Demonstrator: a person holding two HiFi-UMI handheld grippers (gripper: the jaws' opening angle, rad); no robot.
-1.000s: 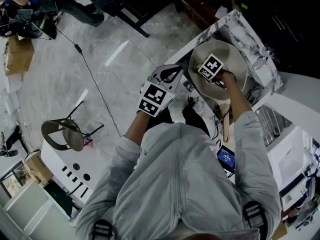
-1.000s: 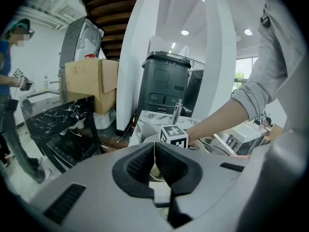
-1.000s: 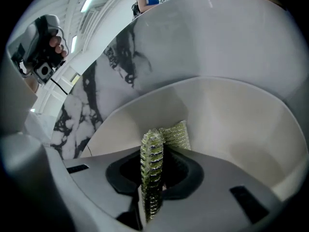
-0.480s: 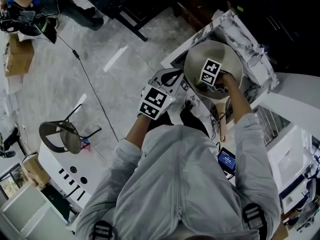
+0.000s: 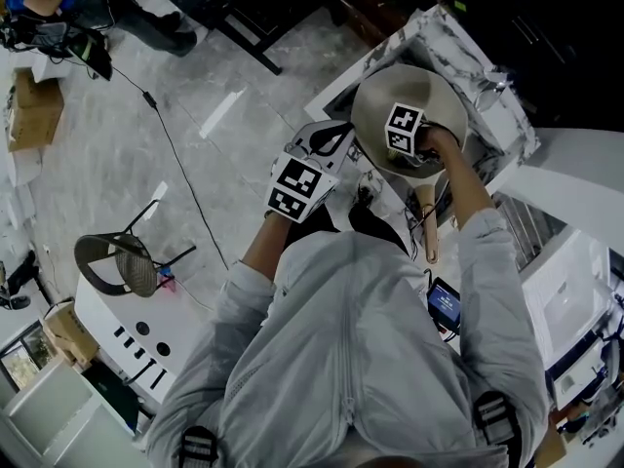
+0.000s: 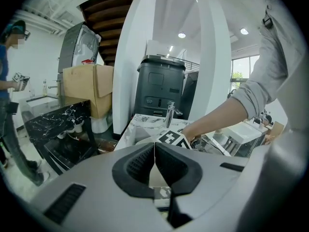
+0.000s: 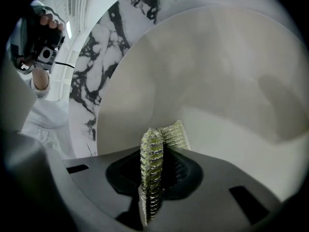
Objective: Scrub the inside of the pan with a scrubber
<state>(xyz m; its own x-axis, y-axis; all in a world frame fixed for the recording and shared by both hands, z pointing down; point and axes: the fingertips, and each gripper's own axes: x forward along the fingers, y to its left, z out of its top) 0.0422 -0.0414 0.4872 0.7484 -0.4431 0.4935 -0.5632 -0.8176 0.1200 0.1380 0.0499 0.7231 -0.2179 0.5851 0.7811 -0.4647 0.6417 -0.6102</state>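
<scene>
The right gripper [image 7: 159, 151] has slid a little across the pan [image 5: 375, 100], which sits in the sink [image 5: 492, 96] at far right, its jaws clamped on the scrubber [image 7: 174, 132] against the pan's inside, so scrubbing seems under way; the left gripper [image 6: 154, 148] hangs closed, empty.

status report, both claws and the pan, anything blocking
Right claw shut on scrubber, down inside pan in marble sink. Left claw shut, empty, held clear of pan. Nothing seen blocking.
</scene>
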